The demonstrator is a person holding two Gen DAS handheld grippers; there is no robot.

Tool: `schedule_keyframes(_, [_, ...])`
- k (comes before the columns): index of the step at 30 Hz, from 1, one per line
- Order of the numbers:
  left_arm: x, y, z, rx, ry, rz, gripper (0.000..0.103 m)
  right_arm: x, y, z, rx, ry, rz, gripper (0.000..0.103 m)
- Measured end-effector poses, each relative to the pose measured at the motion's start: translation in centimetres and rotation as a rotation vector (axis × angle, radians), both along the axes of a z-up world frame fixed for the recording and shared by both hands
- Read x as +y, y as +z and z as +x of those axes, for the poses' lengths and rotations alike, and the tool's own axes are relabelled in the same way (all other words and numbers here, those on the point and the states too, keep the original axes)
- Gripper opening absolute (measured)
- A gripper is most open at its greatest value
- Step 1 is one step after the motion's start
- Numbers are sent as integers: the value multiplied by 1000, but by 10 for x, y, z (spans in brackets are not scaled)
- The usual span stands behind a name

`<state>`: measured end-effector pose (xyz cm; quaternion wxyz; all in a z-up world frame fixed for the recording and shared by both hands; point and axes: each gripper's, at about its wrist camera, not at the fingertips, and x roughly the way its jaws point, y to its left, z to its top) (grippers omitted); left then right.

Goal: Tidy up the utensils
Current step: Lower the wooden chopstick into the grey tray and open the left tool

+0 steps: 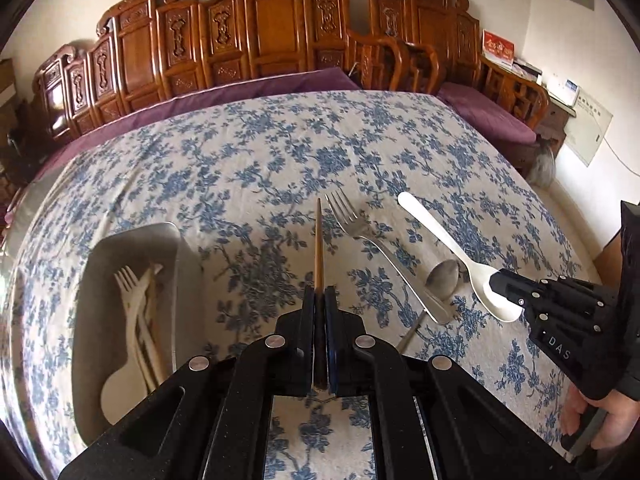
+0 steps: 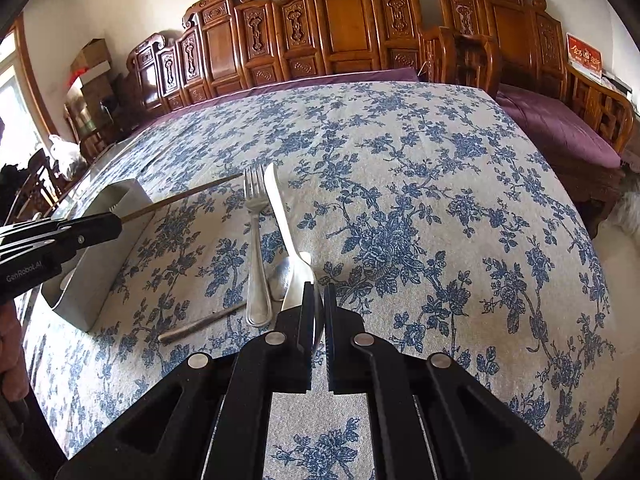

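The left gripper (image 1: 319, 294) is clamped tight on a brown chopstick (image 1: 319, 244), which sticks straight out ahead of its fingers, lifted over the blue-flowered tablecloth (image 1: 248, 152). Just to its left sits a metal tray (image 1: 176, 248) already holding pale plastic cutlery (image 1: 136, 312): a fork, a spoon and what look like more pieces lying lengthwise. The right gripper (image 2: 319, 292) has closed on the bowl of a white plastic spoon (image 2: 280, 208), whose handle points away across the table and is tilted up off the cloth. Beside that spoon, a steel fork (image 2: 254, 248) lies flat on the cloth with its tines pointing toward the far side. A steel spoon (image 2: 282, 276) rests just next to the fork, its bowl partly hidden behind the white one. A second chopstick (image 2: 200, 322) lies on the cloth near the fork's handle end, between the fork and the tray. Carved wooden benches (image 1: 260, 28) with purple cushions line the wall behind the table.
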<state>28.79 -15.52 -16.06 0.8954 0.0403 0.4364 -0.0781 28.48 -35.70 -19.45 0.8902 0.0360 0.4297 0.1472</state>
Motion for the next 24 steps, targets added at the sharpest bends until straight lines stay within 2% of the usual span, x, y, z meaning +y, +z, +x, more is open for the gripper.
schedule_keyframes(10, [42, 8, -22, -17, 14, -10, 4, 30, 16, -8, -39, 45, -33, 6])
schedule_keyframes(24, [108, 35, -49, -84, 32, -14, 4, 75, 33, -28, -73, 87, -80, 6])
